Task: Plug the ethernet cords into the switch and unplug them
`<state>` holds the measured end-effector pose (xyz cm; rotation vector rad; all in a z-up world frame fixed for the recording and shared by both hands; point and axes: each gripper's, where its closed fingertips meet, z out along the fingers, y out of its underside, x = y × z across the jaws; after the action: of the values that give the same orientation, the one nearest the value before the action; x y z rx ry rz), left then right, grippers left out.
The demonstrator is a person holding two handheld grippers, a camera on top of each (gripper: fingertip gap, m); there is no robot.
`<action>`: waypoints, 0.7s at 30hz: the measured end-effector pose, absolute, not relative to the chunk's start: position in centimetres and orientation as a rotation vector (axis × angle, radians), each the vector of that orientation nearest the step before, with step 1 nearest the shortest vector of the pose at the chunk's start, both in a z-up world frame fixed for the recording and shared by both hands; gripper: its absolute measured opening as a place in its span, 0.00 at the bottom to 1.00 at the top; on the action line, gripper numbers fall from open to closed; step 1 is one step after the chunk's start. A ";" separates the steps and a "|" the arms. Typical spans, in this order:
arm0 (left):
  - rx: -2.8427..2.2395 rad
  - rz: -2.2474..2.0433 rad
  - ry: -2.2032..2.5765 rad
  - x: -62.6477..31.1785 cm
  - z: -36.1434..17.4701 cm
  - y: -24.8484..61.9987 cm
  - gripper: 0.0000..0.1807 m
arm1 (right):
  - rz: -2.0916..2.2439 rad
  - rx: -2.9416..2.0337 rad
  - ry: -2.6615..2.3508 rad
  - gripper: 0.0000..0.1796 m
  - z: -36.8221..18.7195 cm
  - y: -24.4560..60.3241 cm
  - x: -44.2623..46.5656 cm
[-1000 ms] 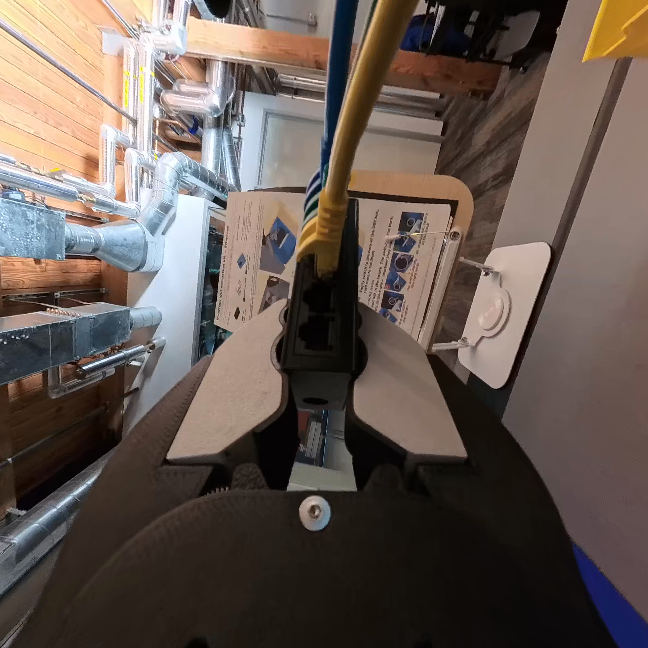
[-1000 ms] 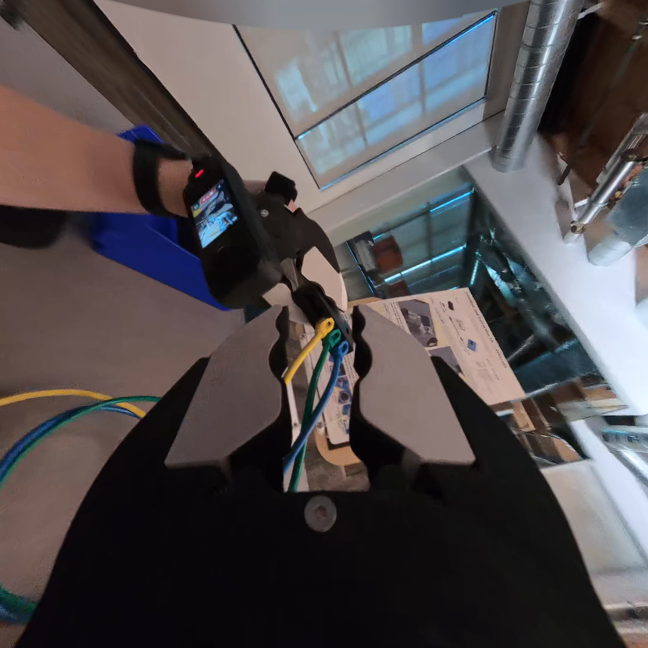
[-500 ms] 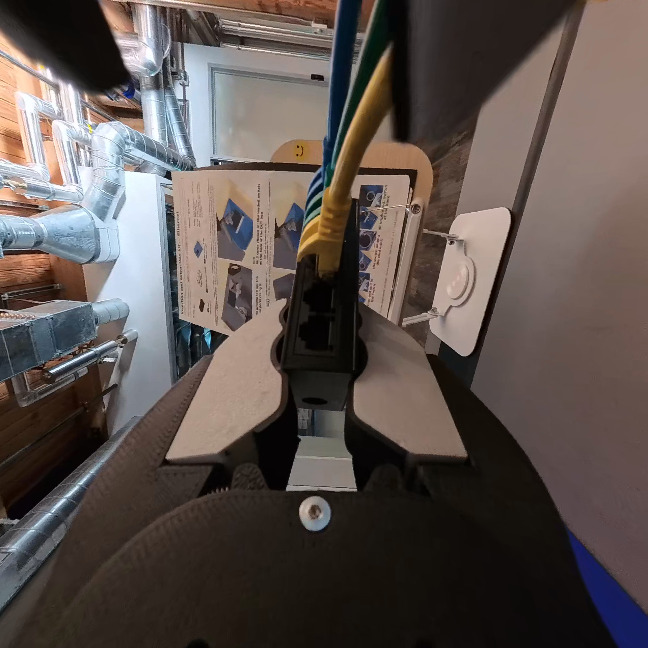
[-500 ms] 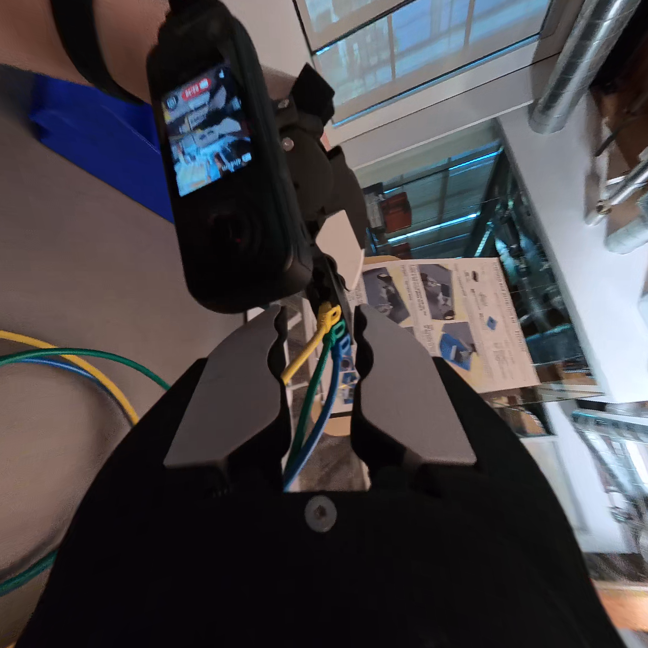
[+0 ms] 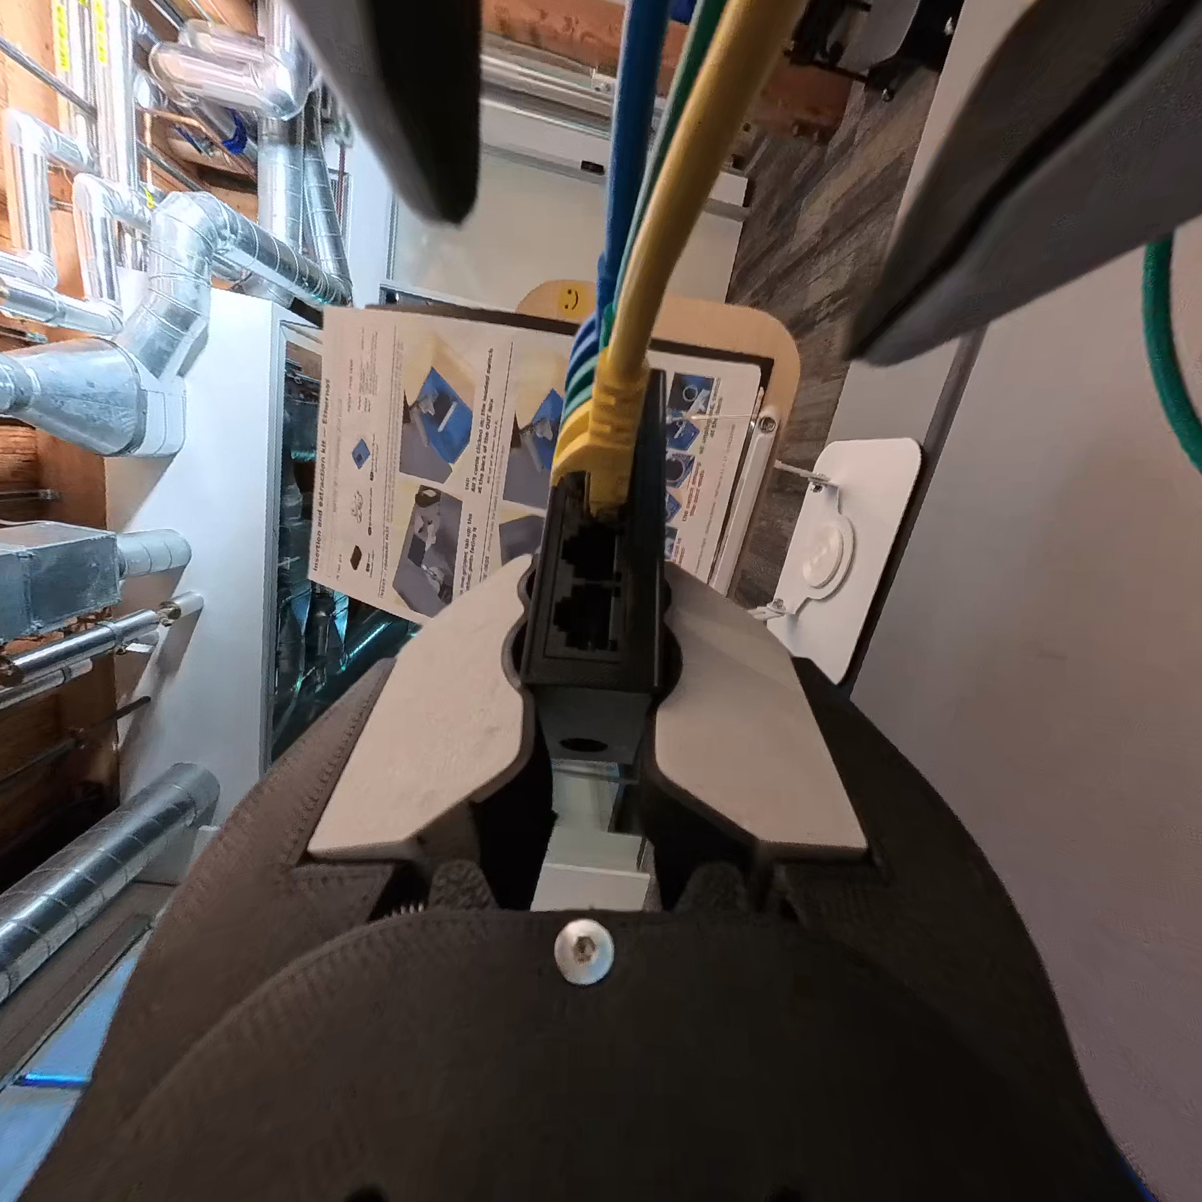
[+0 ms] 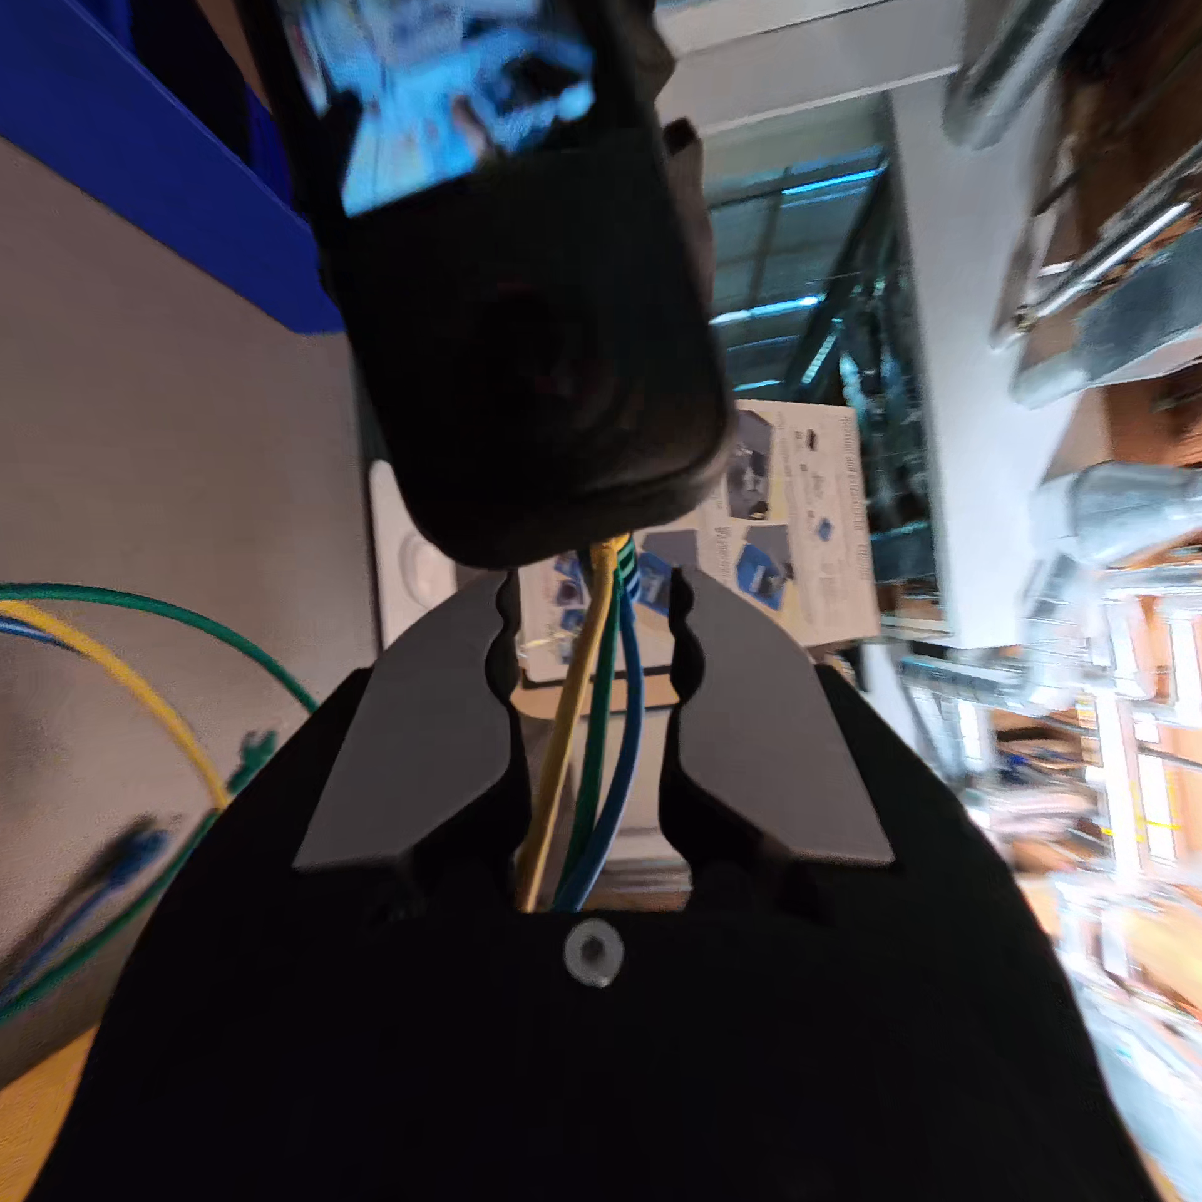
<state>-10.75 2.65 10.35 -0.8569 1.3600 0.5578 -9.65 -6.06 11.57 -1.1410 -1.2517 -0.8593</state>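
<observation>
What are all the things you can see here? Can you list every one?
switch: one, black, clamped between the left gripper's fingers, two ports bare
yellow cord: one, plugged into the switch
green cord: one, beside the yellow
blue cord: one, farthest along the switch
instruction sheet: one, white with pictures, behind the switch
white plate: one, on the grey wall
metal ducts: several, silver
left gripper: shut on the switch
right gripper: open around the three cords
</observation>
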 end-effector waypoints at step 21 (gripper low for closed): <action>-0.545 0.480 1.350 -8.9 12.1 -2.5 0.15 | -0.939 -1.011 -1.364 0.10 12.4 -8.2 -7.4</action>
<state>-8.92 -2.49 12.06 -0.5447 1.3496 0.4798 -7.40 -8.24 12.38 -1.0109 -1.3636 -0.9393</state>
